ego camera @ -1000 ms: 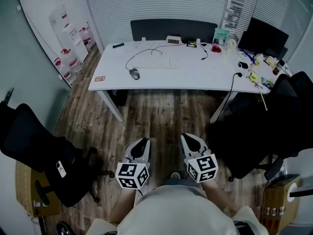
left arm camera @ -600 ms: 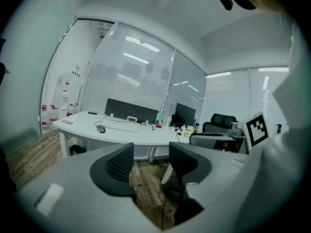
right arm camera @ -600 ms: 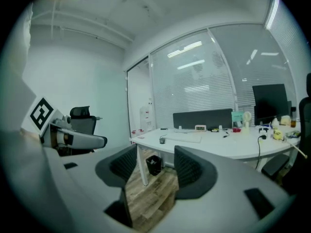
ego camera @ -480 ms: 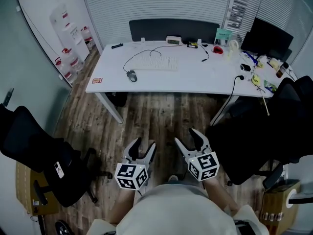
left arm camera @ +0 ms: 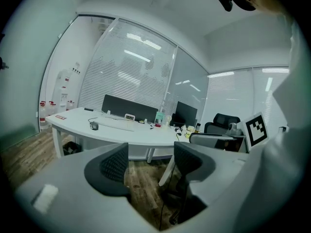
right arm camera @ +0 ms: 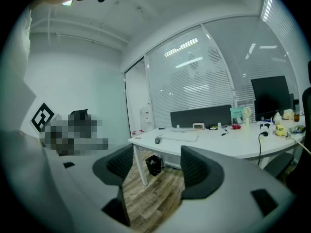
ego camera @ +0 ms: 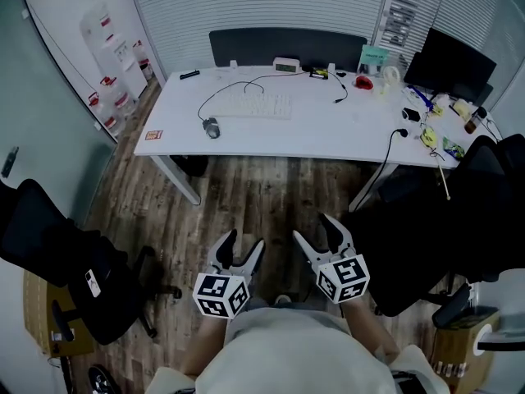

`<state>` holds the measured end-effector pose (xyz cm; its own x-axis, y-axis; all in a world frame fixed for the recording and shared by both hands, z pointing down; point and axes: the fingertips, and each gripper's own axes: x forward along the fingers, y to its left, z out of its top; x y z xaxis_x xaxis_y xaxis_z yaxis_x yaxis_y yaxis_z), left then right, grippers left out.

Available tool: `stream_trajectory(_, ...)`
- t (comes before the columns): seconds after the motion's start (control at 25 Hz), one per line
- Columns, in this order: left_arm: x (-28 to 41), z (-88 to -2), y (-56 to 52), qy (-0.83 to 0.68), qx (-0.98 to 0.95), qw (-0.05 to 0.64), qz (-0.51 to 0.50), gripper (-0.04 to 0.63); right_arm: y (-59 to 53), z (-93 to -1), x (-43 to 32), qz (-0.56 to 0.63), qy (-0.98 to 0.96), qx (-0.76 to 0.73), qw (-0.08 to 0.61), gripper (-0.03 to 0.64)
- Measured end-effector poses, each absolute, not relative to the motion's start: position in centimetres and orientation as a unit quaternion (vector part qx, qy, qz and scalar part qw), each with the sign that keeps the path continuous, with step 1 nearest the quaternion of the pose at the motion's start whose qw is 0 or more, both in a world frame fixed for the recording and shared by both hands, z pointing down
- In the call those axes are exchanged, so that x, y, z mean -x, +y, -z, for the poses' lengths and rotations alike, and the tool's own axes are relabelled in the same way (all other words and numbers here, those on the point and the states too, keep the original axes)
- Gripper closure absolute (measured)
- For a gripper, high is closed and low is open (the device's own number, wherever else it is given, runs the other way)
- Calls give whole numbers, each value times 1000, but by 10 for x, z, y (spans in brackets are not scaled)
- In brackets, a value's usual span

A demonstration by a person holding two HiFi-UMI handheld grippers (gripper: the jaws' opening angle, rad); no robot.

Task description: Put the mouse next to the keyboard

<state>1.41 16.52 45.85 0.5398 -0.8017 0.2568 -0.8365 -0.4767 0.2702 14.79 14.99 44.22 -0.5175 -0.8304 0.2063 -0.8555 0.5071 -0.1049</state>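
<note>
Your left gripper (ego camera: 243,243) and right gripper (ego camera: 316,230) have just spread their fingers, with nothing between them. The mouse (ego camera: 212,127) lies far off on the tabletop (ego camera: 328,130), left of the keyboard (ego camera: 253,105). Step closer before reaching.

Ahead of you the white table (ego camera: 328,134) stands on the wood-plank floor (ego camera: 262,195). The white keyboard (ego camera: 254,105) lies left of the table's middle, and the grey mouse (ego camera: 212,127) sits near its front left corner, not touching it. A red-and-white card (ego camera: 152,135) lies at the table's front left corner, a black pen (ego camera: 189,75) at the back left, and a dark monitor (ego camera: 449,62) stands among small clutter at your right end.
</note>
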Motion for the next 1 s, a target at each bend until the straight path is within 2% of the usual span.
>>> stream_trajectory(0.52,-13,-475,124,-476,-854,203,-49,316,114,-461,-141,-124,-866,-480,68,304)
stream_trajectory(1.0,30,-469,3,-476,-857,194,-37,316,-3,-452,-96,-115,-869,-476,65,302)
